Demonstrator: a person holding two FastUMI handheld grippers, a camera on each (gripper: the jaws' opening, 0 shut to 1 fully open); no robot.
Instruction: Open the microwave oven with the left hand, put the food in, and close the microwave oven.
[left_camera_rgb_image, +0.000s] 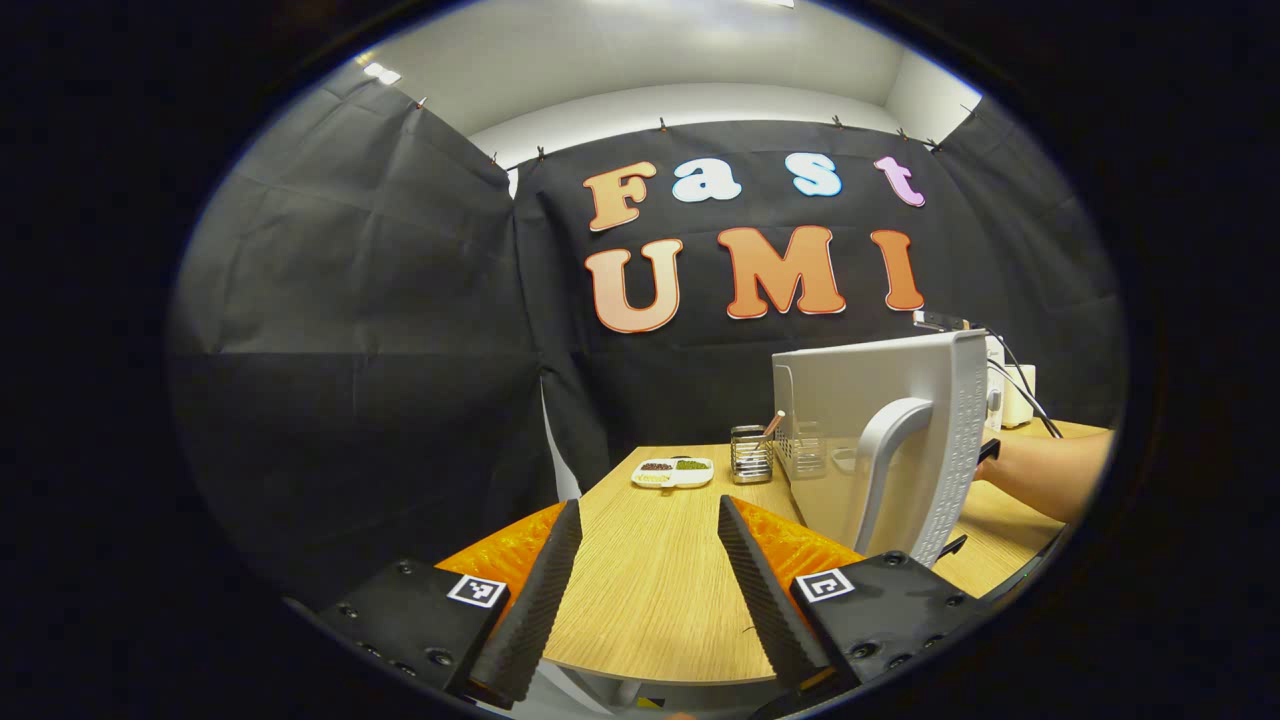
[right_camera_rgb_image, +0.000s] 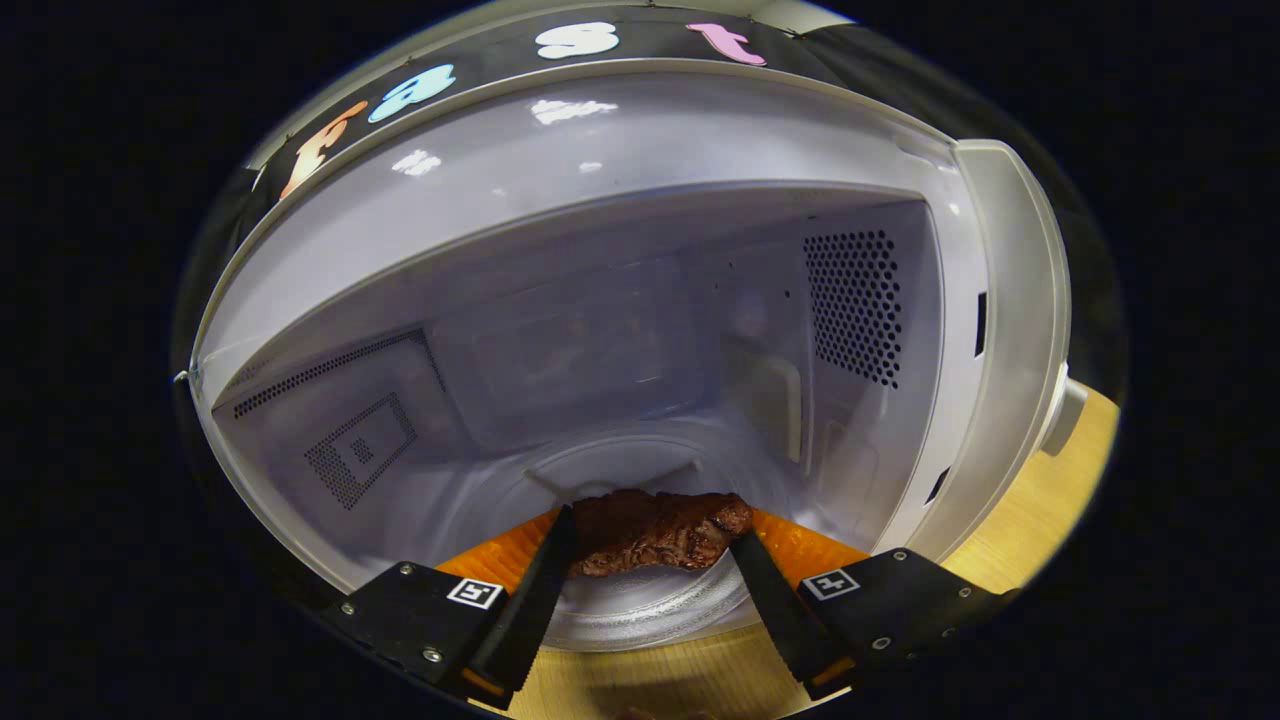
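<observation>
In the right gripper view the white microwave (right_camera_rgb_image: 1000, 300) stands open, its cavity facing me. My right gripper (right_camera_rgb_image: 650, 528) reaches into the opening and is shut on a dark brown piece of cooked meat (right_camera_rgb_image: 655, 532), held just over the glass turntable (right_camera_rgb_image: 640, 605). In the left gripper view the microwave's door (left_camera_rgb_image: 905, 440) is swung open and seen nearly edge-on, its curved handle (left_camera_rgb_image: 885, 465) towards me. My left gripper (left_camera_rgb_image: 648, 510) hangs open over the wooden table (left_camera_rgb_image: 650, 600), left of the door, with nothing between its fingers.
A person's forearm (left_camera_rgb_image: 1050, 470) reaches in behind the open door. At the table's far end sit a white divided dish (left_camera_rgb_image: 673, 471) of beans and a metal holder (left_camera_rgb_image: 750, 453) with a utensil. A white appliance with cables (left_camera_rgb_image: 1018, 392) stands at the back right.
</observation>
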